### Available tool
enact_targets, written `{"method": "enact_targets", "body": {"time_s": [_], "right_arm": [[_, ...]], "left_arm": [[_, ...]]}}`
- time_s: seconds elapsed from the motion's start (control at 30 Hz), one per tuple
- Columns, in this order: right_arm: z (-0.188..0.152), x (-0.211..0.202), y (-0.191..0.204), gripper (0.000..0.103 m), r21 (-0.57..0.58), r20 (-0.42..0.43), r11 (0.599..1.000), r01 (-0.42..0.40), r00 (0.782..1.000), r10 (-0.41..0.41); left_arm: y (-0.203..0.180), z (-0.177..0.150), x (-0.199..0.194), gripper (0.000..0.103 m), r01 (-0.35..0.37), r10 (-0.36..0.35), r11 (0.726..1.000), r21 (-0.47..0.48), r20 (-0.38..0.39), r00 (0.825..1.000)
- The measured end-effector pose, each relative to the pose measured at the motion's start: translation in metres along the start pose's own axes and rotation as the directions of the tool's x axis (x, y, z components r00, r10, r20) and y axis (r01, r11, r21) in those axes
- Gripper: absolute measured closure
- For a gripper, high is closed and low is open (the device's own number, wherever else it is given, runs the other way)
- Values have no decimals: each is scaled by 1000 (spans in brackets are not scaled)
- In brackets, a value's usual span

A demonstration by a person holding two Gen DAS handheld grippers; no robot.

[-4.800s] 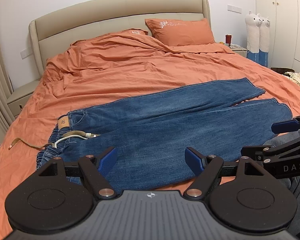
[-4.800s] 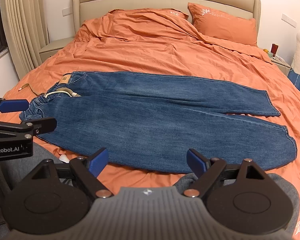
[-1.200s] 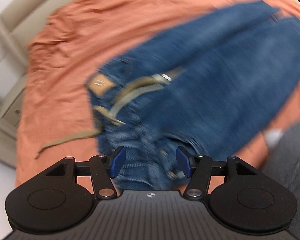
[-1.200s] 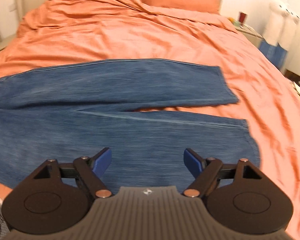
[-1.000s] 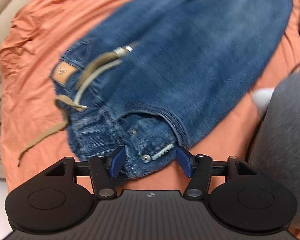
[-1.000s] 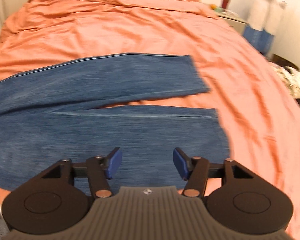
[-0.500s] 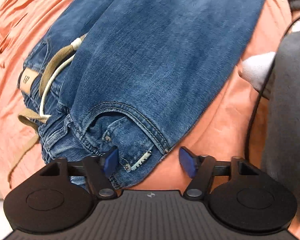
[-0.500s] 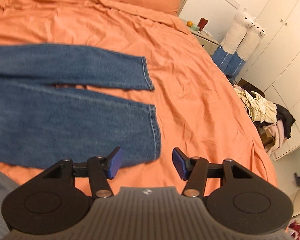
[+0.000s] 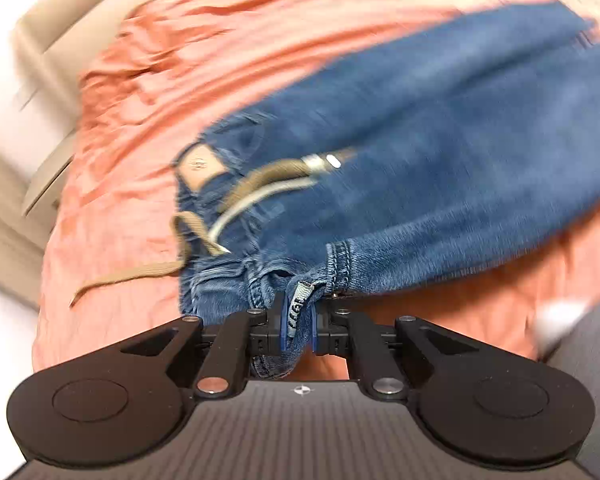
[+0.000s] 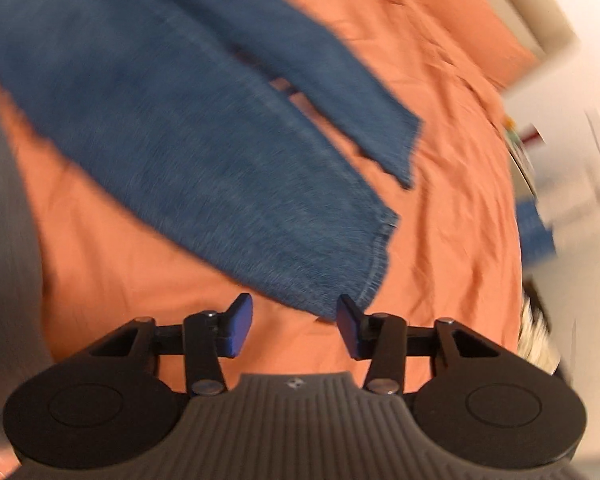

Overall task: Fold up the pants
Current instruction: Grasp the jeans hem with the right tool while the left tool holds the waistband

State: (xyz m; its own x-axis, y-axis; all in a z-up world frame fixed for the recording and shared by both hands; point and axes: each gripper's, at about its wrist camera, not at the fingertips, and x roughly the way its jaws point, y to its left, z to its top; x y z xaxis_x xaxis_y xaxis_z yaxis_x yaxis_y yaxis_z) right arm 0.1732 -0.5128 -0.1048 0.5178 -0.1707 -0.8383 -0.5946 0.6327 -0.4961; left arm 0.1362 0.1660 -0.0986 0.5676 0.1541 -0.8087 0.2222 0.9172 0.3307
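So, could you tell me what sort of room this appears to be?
Most likely a bedroom. Blue denim jeans lie on a wide bed covered in a rumpled orange sheet, with a beige padded headboard behind it. The motion blur hides finer detail.

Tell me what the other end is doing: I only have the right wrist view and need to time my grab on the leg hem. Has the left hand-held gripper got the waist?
Observer: Yes. The left hand-held gripper is shut on the jeans at the near corner of the waistband.
Operator: Is anything loose up there?
Observer: A tan drawstring trails off the waistband onto the orange bedspread.
Operator: Anything else near that corner?
Observer: A tan brand patch sits on the far side of the waistband, clear of the grip.
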Motion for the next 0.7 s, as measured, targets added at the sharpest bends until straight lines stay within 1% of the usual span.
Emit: {"method": "enact_targets", "body": {"time_s": [0.07,0.13,0.2,0.33,0.37,0.43,0.47,0.5,0.53,0.6,0.7], "right_arm": [[-2,10,10,61,-121,-9,993,-15,1000,14],[-2,20,16,62,-194,-12,980,-40,999,38],[-3,30,21,64,-232,-9,971,-54,999,53],[-6,50,22,64,-278,32,960,-24,999,34],[-7,55,22,64,-279,41,960,-15,999,28],[-8,63,22,71,-274,61,962,5,998,12],[-9,66,23,81,-269,69,963,16,998,3],[-10,67,23,97,-263,74,965,26,997,-6],[-11,68,24,103,-255,75,966,43,997,-25],[-12,62,21,103,-217,91,975,55,995,-36],[-6,45,5,103,-102,126,992,70,990,-57]], "left_arm": [[-2,8,-5,92,-15,15,998,-59,-2,1000],[-3,11,-7,92,-35,34,994,-99,-15,999],[-3,16,-5,92,-49,46,991,-121,-31,998],[-5,15,-10,92,-67,58,988,-136,-73,996],[-5,16,-10,92,-71,59,987,-142,-83,995],[-5,18,-11,92,-75,63,987,-142,-86,994],[-5,19,-13,92,-77,65,987,-143,-88,994],[-4,21,-14,92,-78,65,987,-143,-91,994],[-5,21,-15,92,-79,67,987,-143,-92,994],[-4,24,-15,92,-83,70,986,-142,-95,993],[-1,30,-17,92,-88,76,984,-153,-84,994]]}}
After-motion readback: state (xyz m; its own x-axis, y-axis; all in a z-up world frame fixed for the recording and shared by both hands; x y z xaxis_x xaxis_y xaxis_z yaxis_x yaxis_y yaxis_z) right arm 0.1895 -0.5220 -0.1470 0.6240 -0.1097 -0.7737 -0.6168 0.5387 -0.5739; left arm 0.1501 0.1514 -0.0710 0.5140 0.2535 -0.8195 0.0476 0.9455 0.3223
